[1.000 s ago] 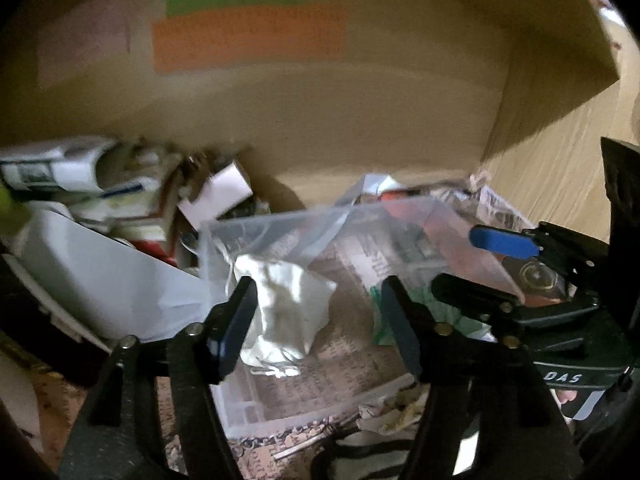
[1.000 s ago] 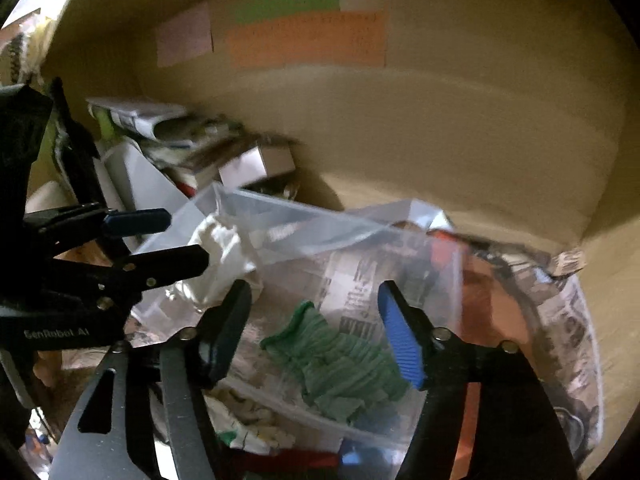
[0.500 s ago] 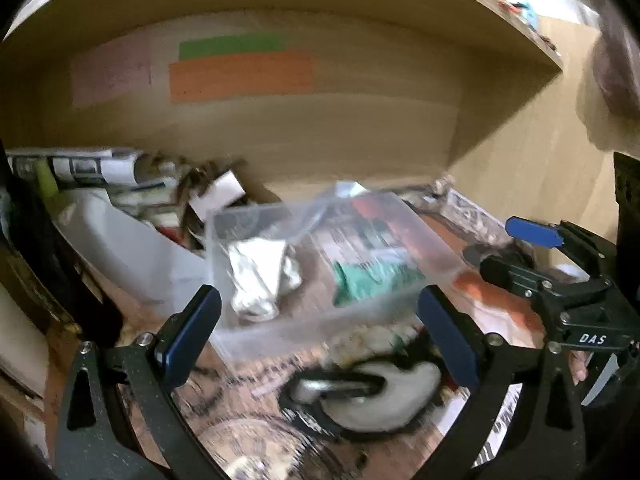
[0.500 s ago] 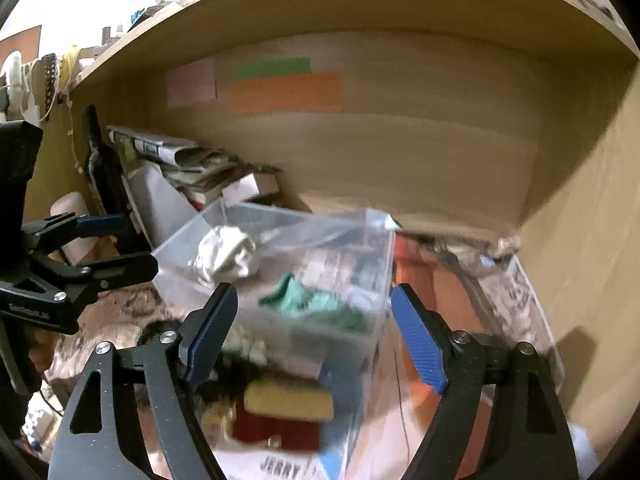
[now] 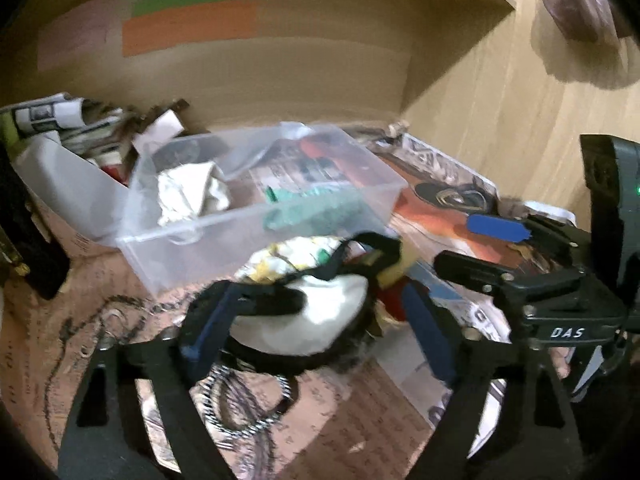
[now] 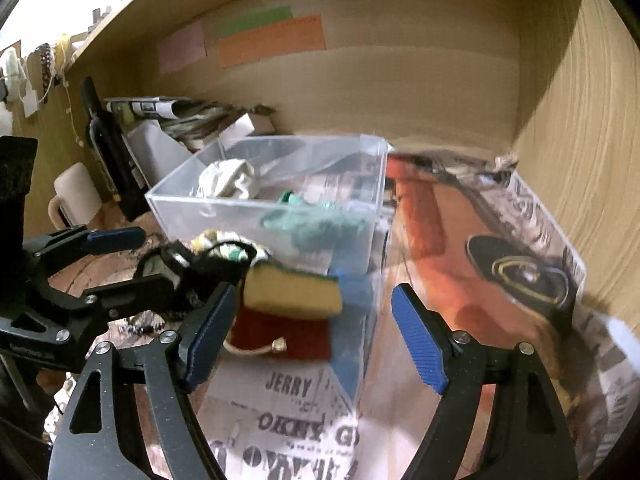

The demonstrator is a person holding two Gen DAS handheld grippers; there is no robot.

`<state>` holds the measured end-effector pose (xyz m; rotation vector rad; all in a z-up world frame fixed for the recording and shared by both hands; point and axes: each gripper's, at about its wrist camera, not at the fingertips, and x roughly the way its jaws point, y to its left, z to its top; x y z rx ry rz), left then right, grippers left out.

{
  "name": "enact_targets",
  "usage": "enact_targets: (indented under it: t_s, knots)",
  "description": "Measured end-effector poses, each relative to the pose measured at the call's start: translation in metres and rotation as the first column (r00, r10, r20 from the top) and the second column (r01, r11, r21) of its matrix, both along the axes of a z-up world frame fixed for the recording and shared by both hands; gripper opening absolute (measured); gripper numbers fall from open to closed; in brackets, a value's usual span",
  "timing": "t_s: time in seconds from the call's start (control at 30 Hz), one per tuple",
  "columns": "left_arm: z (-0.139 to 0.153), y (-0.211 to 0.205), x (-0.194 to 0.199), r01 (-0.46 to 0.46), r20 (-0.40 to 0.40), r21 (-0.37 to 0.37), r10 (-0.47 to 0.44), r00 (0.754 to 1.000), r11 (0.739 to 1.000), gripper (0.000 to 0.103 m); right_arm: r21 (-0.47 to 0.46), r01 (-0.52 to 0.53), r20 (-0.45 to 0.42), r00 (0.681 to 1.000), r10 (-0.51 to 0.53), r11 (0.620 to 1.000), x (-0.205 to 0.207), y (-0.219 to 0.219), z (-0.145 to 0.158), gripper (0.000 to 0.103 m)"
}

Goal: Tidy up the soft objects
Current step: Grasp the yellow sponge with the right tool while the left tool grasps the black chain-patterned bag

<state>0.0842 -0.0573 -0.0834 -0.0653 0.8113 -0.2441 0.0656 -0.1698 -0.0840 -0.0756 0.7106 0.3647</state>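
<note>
A clear plastic box (image 5: pixel 208 236) (image 6: pixel 260 220) stands on the shelf and holds a crumpled white cloth (image 5: pixel 192 192) (image 6: pixel 228 178) and a green knitted piece (image 5: pixel 316 206) (image 6: pixel 316 226). In front of it lie a white and black soft cap-like item (image 5: pixel 304 320), a patterned cloth (image 5: pixel 292 256) (image 6: pixel 218 240), a yellow sponge (image 6: pixel 292 290) and a red pouch (image 6: pixel 280 336). My left gripper (image 5: pixel 316 328) is open, its fingers either side of the white and black item. My right gripper (image 6: pixel 312 328) is open just in front of the sponge and pouch.
Newspaper (image 6: pixel 304 420) covers the shelf floor. A stack of papers and a white container (image 5: pixel 68 184) sit at the back left. A dark bottle (image 6: pixel 108 148) and a mug (image 6: pixel 76 192) stand at left. Chains (image 5: pixel 240 404) lie near me. The wooden side wall (image 6: pixel 580 140) is at right.
Both grippers have pulled back out of the clear box and lowered toward the items in front of it. Both stayed open.
</note>
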Motion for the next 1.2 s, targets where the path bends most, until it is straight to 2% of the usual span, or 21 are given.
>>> enact_targets:
  t_s: [0.07,0.2,0.4,0.53,0.77,0.8,0.83,0.9,0.93,0.97,1.0,1.2]
  knots:
    - [-0.005,-0.004,0.001,0.015,-0.015,-0.003,-0.015,1.0,1.0,0.071,0.012,0.0,-0.017,1.0,0.0,1.0,0.0,-0.001,-0.005,0.077]
    - [-0.014,-0.01,0.005,0.046,-0.058,-0.008,-0.046,0.997,0.999,0.043,0.028,0.0,-0.048,0.999,0.001,1.0,0.004,0.0,-0.011,0.077]
    - [-0.027,-0.011,0.015,0.066,-0.087,-0.049,-0.07,0.994,0.997,0.032,0.055,-0.009,-0.085,0.996,0.014,0.998,0.015,0.006,-0.018,0.077]
    - [-0.025,-0.007,0.013,0.069,-0.077,-0.073,-0.075,0.994,0.995,0.014,0.054,-0.013,-0.104,0.994,0.018,0.998,0.025,0.013,-0.024,0.077]
    - [-0.015,0.001,0.011,0.05,-0.055,-0.089,-0.055,0.997,0.995,0.007,0.109,-0.008,-0.136,0.99,0.023,0.994,0.039,0.015,-0.029,0.076]
    - [-0.013,0.002,0.01,0.045,-0.057,-0.09,-0.05,0.997,0.995,0.006,0.114,-0.011,-0.138,0.99,0.027,0.993,0.04,0.016,-0.03,0.073]
    - [-0.01,0.004,0.009,0.039,-0.049,-0.092,-0.044,0.998,0.995,0.006,0.116,-0.014,-0.138,0.99,0.03,0.993,0.04,0.016,-0.03,0.065]
    - [-0.005,0.007,0.007,0.031,-0.037,-0.093,-0.034,0.999,0.995,0.006,0.113,-0.028,-0.142,0.989,0.044,0.993,0.04,0.018,-0.03,0.061]
    - [-0.001,0.009,0.006,0.023,-0.026,-0.092,-0.026,0.999,0.995,0.006,0.11,-0.029,-0.134,0.99,0.044,0.994,0.039,0.019,-0.03,0.059]
    - [0.001,0.01,0.005,0.03,0.035,-0.106,-0.026,0.999,0.994,0.006,0.107,-0.03,-0.127,0.991,0.044,0.994,0.038,0.019,-0.029,0.058]
    - [0.004,0.012,0.005,0.027,0.053,-0.108,-0.022,0.998,0.994,0.006,0.107,-0.033,-0.119,0.992,0.046,0.994,0.037,0.019,-0.027,0.057]
    - [0.025,0.026,0.0,-0.007,0.118,-0.112,0.02,0.993,0.994,0.006,0.11,-0.034,-0.053,0.998,0.04,0.993,0.028,0.015,-0.008,0.056]
